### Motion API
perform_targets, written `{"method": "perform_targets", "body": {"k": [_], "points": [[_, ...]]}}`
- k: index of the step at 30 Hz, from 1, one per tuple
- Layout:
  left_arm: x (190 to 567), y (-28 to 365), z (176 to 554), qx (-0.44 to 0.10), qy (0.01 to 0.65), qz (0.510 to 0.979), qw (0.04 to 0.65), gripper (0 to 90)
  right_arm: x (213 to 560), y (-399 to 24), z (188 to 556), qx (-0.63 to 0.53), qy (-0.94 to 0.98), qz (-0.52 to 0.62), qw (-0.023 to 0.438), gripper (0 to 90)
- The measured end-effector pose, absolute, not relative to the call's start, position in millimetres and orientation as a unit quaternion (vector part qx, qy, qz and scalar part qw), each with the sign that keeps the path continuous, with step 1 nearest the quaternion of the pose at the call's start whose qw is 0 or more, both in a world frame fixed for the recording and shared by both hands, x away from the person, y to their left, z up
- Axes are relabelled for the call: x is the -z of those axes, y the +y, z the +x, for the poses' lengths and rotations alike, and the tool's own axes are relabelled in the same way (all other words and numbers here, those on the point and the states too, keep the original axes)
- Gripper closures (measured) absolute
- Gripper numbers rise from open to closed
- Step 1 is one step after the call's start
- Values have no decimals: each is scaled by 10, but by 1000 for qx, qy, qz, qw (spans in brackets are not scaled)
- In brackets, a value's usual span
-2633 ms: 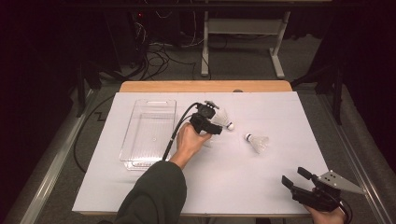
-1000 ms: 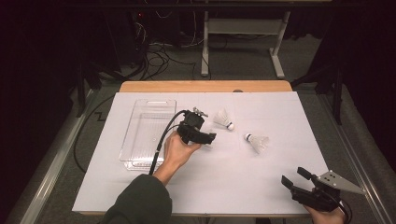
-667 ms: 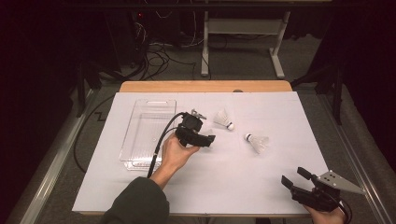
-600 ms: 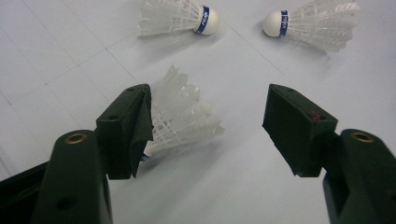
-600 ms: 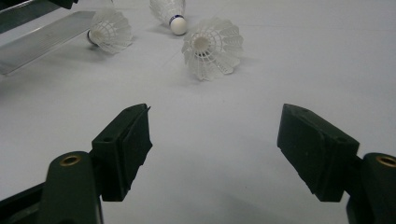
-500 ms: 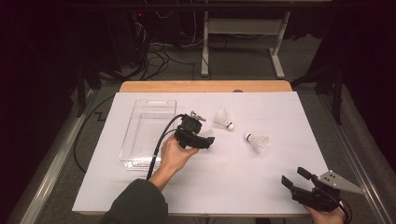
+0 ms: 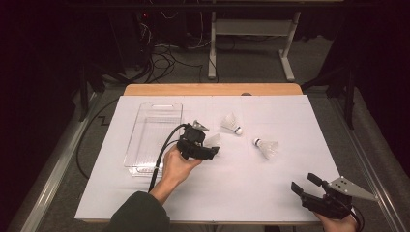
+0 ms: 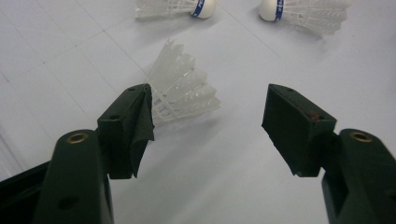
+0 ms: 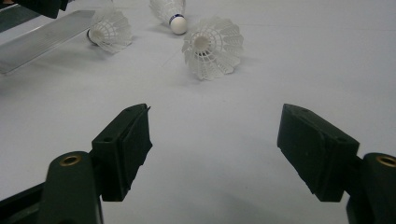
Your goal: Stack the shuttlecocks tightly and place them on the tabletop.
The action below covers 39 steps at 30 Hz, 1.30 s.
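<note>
Left gripper (image 8: 208, 123), fingers apart, beside the nearest shuttlecock (image 8: 182, 88): feather-light, crushable skirt, so pinch gently near its cork.

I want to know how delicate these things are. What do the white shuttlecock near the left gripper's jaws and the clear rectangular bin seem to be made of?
The white shuttlecock by the open left gripper looks like matte feathers or feather-like plastic: separate overlapping vanes with pointed tips. The clear rectangular bin looks like glossy transparent plastic: the white table cover shows through its walls.
</note>
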State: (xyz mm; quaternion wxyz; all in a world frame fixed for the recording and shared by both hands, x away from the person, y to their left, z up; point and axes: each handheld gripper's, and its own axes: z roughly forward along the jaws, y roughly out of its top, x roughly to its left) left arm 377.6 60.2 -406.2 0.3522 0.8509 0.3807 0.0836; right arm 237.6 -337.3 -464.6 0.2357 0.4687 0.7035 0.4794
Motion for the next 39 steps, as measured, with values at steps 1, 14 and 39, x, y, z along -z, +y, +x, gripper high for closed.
{"method": "perform_targets", "body": {"k": [1,14,39], "points": [[4057,600,3767,-83,381,851,352,341,4646,-3373,2376,-479,703,469,236,263],[4109,578,3655,-86,381,852,350,338,4647,-3375,2376,-480,703,469,236,263],[4222,647,3463,-80,375,855,349,345,4646,-3372,2376,-479,703,469,236,263]]}}
